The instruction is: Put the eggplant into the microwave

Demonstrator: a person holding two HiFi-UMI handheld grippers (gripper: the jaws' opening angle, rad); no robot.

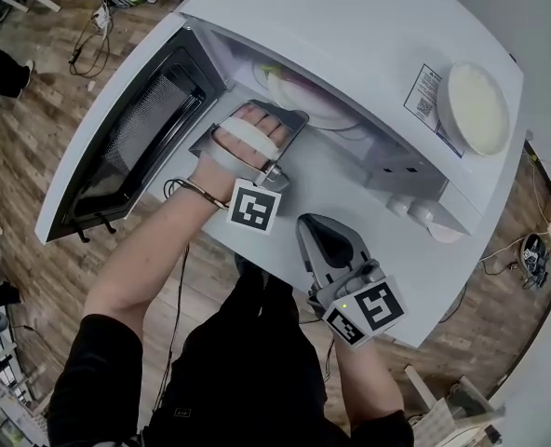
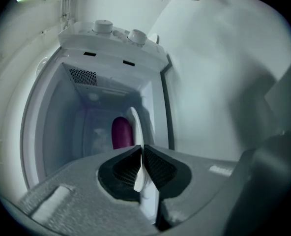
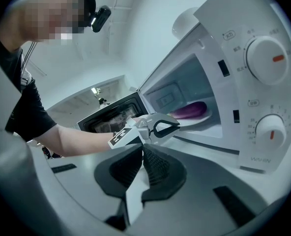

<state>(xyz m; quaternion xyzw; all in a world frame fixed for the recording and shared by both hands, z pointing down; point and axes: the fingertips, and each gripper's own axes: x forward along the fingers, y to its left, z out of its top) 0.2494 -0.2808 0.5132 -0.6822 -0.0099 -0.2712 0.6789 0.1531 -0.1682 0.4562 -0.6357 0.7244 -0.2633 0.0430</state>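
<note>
The purple eggplant [image 2: 121,132] [image 3: 190,110] lies on a white plate [image 2: 133,119] [image 3: 197,120] inside the white microwave [image 1: 350,26]. The microwave's door [image 1: 136,128] hangs wide open to the left. My left gripper [image 1: 274,124] [image 2: 141,149] [image 3: 175,124] reaches into the oven's mouth, shut on the plate's near rim. My right gripper [image 1: 317,226] [image 3: 142,149] rests low over the white table [image 1: 285,250] in front of the microwave. It is shut with nothing in it and points toward the oven's control panel.
A white bowl [image 1: 476,105] sits upside down on top of the microwave. Two control knobs [image 3: 268,58] are on the panel at the oven's right. Wooden floor with cables [image 1: 89,45] surrounds the table. The table edge runs close to my body.
</note>
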